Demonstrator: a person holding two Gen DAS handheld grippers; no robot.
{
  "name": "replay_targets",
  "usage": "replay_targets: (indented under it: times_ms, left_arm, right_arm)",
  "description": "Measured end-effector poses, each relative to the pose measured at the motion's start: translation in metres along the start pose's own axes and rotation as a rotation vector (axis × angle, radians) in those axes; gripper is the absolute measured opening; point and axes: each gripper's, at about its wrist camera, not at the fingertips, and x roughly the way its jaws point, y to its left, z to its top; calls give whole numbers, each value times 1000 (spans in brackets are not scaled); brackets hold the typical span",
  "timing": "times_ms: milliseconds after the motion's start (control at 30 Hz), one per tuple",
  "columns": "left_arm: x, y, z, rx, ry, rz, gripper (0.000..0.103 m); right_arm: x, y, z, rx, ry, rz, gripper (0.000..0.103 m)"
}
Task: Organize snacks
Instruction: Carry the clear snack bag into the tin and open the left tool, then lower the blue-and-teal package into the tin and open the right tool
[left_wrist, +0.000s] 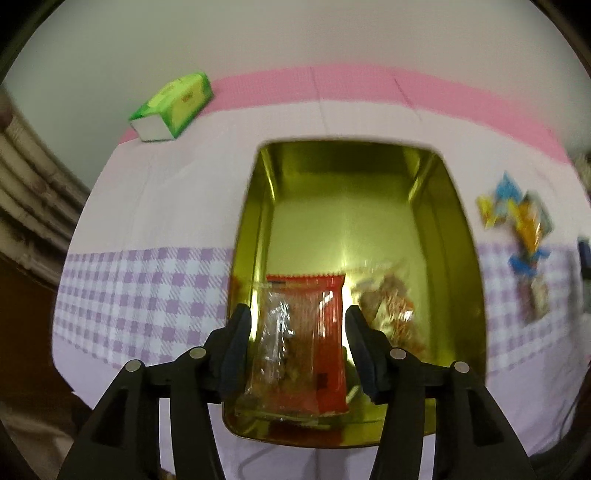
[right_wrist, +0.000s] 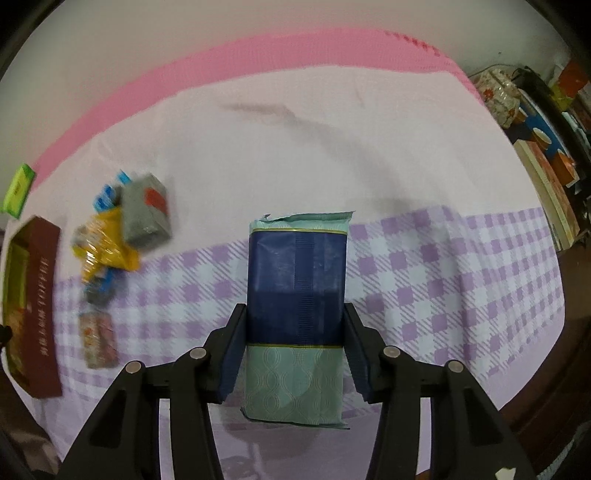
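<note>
Table with pink/purple checked cloth fills both views. Gold tin sits mid-table, open, far half bare; dark red outer wall seen at left edge of right wrist view. Right gripper pinching navy/teal packet by its sides, above the near checked band. Left gripper over the tin's near end, fingers spread either side of red/clear snack packet; contact unclear. Second packet right of it. Loose snack pile right of tin. Green tissue pack far left.
</note>
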Motion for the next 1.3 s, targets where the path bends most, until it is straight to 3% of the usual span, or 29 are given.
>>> replay_targets:
  times_ms: [233, 600, 733, 900, 1033, 1300]
  left_arm:
    - [-18, 44, 3, -233, -71, -33, 55]
    - [-19, 92, -28, -355, -62, 92, 55]
    - [-22, 107, -39, -406, -59, 84, 55]
    - [-23, 115, -47, -410, -57, 147, 56]
    - [-17, 127, -50, -466, -37, 121, 56]
    - [-11, 129, -50, -470, -21, 121, 57]
  right_arm:
    - [-47, 58, -20, -82, -50, 113, 46]
    - [-84, 202, -65, -296, -34, 338, 46]
    - [-83, 237, -76, -342, -10, 382, 46]
    - [-72, 262, -98, -349, 27, 396, 46]
    - [-64, 276, -113, -335, 44, 383, 46]
    - [-53, 282, -127, -336, 43, 339, 46]
